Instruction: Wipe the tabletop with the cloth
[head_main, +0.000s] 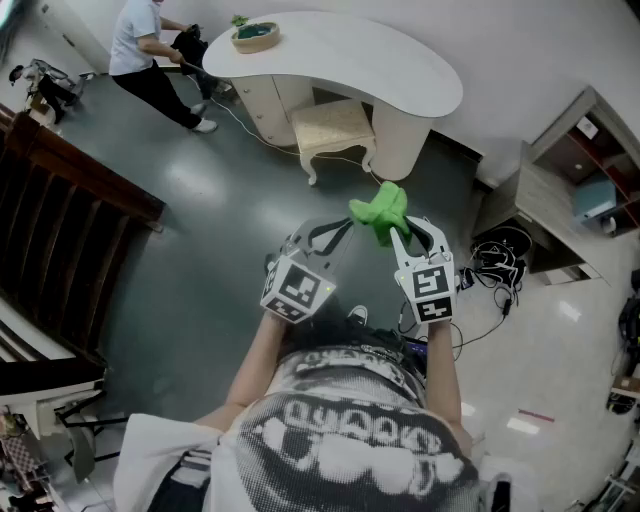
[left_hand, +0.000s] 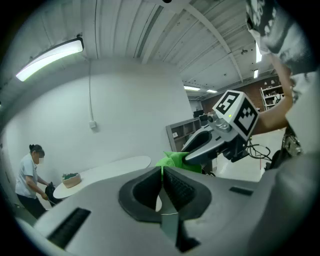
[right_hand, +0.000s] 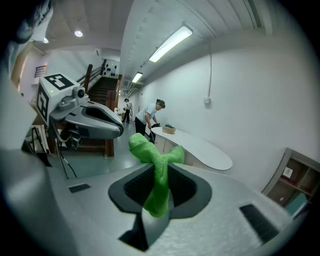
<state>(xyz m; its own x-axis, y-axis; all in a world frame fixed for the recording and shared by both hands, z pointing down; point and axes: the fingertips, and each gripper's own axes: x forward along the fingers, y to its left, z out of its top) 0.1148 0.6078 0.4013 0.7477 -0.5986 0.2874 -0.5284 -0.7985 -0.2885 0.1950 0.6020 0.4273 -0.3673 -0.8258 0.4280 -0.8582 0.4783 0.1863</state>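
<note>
A bright green cloth (head_main: 382, 210) is bunched and pinched in my right gripper (head_main: 398, 226), which is shut on it; the cloth (right_hand: 156, 170) hangs between its jaws in the right gripper view. My left gripper (head_main: 318, 240) is shut with nothing in it, its jaws pressed together (left_hand: 162, 186). Both are held up in the air in front of the person's chest, side by side. The white curved tabletop (head_main: 345, 55) stands a few steps ahead across the grey floor. From the left gripper view the green cloth (left_hand: 172, 161) and the right gripper (left_hand: 210, 142) show just beyond.
A bowl with green contents (head_main: 256, 37) sits on the table's far left end. A cream stool (head_main: 332, 128) stands under the table. A person (head_main: 150, 60) bends at the table's left end. Dark wooden stairs (head_main: 60, 190) run along the left; shelves (head_main: 585, 180) and cables (head_main: 495, 265) lie right.
</note>
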